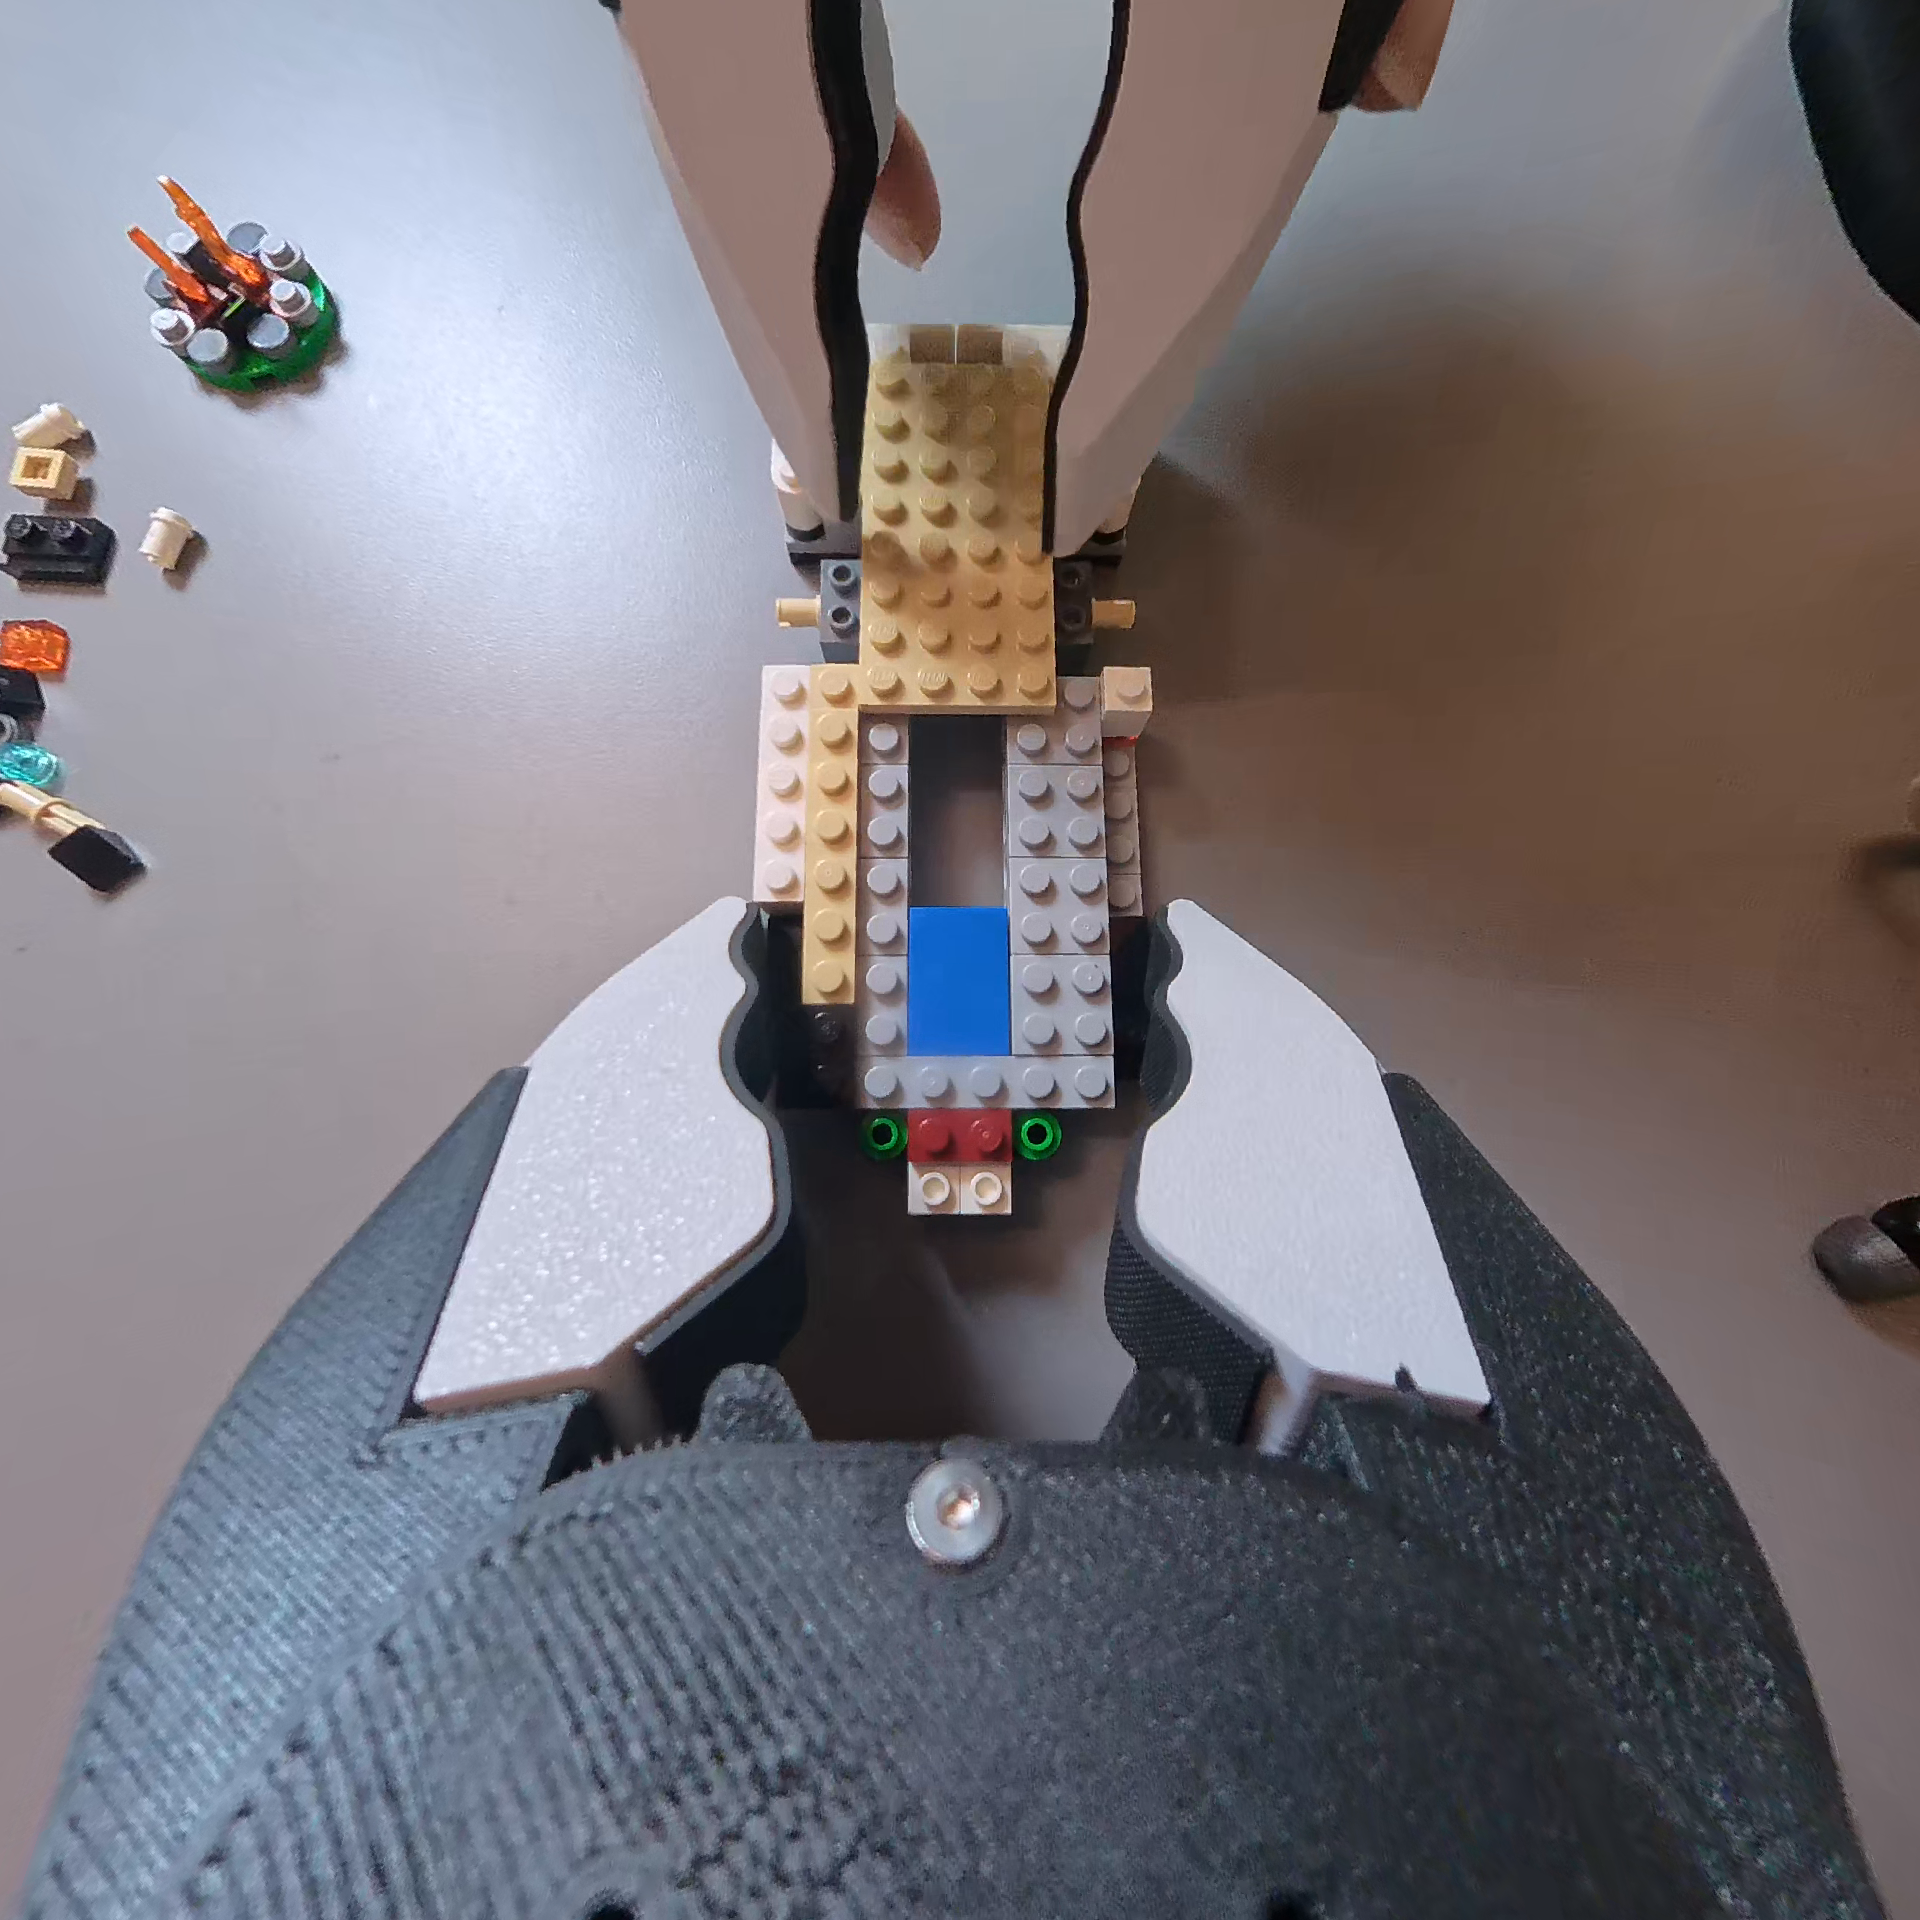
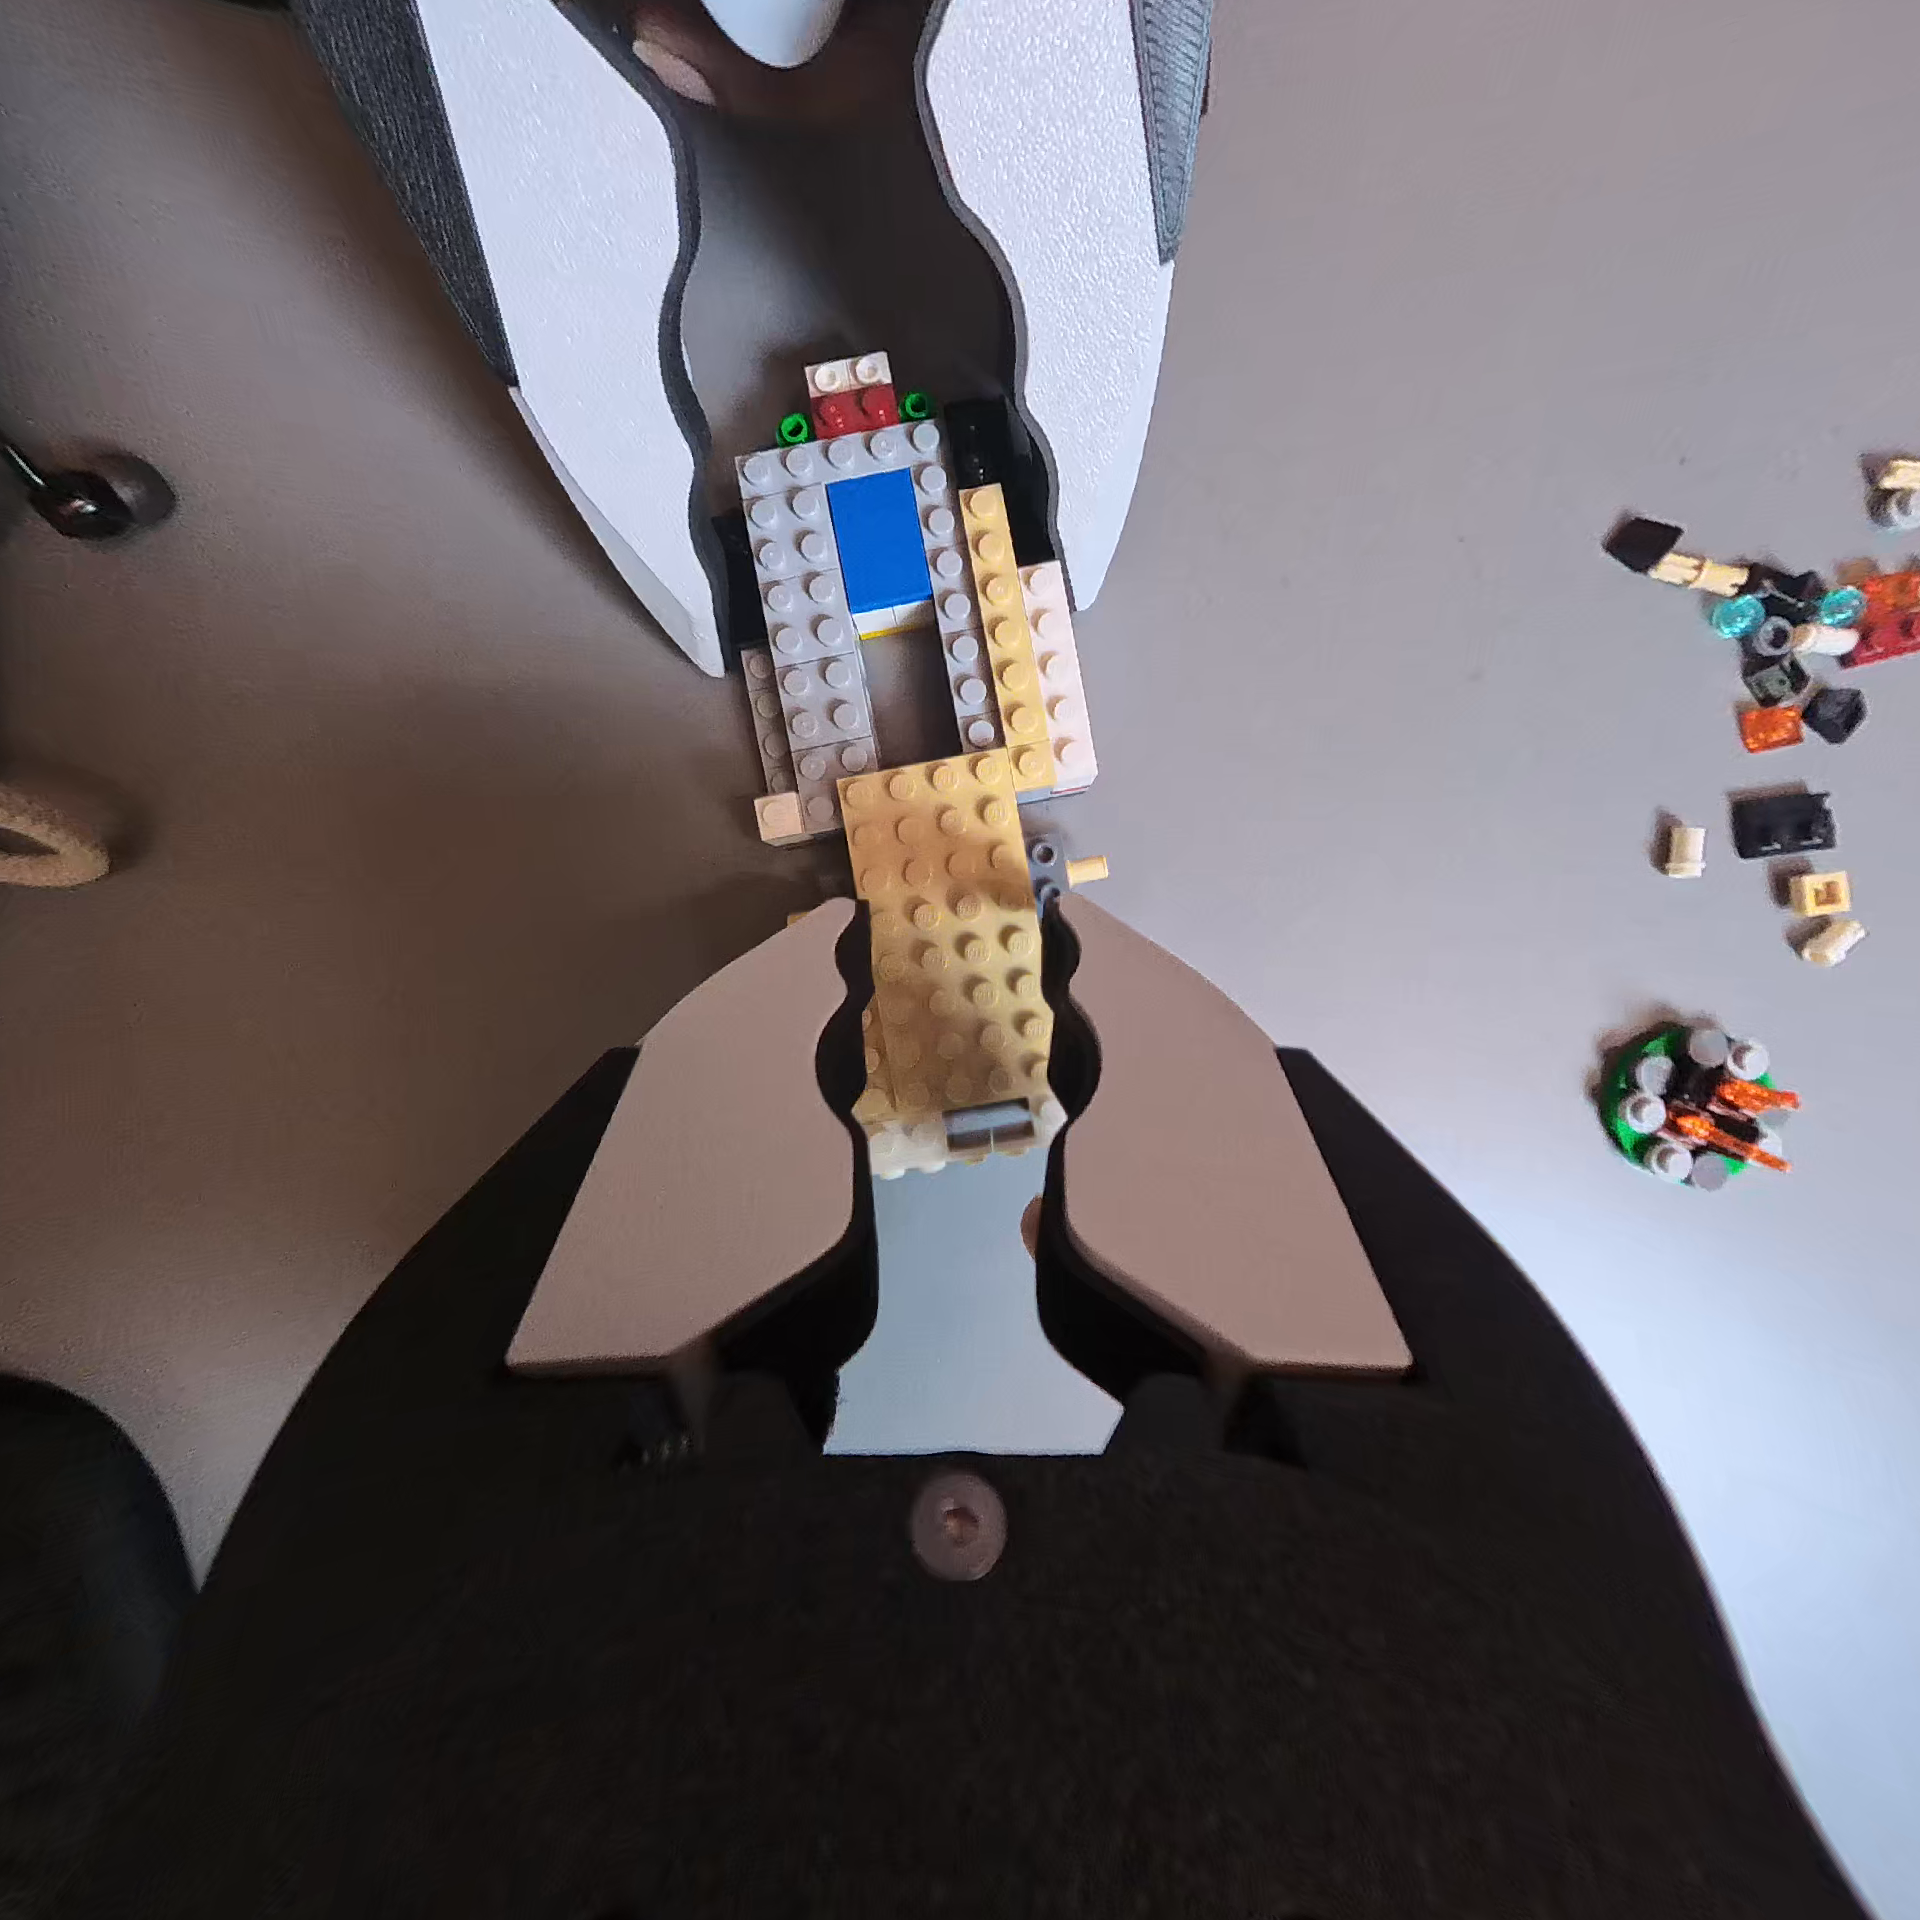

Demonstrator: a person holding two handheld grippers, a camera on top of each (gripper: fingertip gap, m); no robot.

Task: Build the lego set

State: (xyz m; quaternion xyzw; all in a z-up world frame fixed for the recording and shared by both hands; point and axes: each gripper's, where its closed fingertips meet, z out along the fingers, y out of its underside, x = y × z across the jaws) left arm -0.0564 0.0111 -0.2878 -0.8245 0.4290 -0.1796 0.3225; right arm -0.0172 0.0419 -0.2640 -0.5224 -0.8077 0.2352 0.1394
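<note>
- Loose brick pieces (image 1: 62,582) and a green round assembly with orange flames (image 1: 244,296) lie on the grey table (image 1: 468,727), well left of the model.
- Left gripper (image 1: 956,935): jaws wide, clamped on the grey end of the brick model (image 1: 1060,883).
- Right gripper (image 2: 951,935): jaws narrow, pads against the tan studded plate (image 2: 951,935) at the model's other end.

A long brick model (image 1: 961,831) lies flat on the counter (image 1: 416,935), running from 6 to 12 o'clock in the left wrist view. Its near half is a grey studded frame around a blue tile (image 1: 958,977), with a red brick and two green studs at 6. A tan studded plate (image 1: 956,540) covers the far half.
</note>
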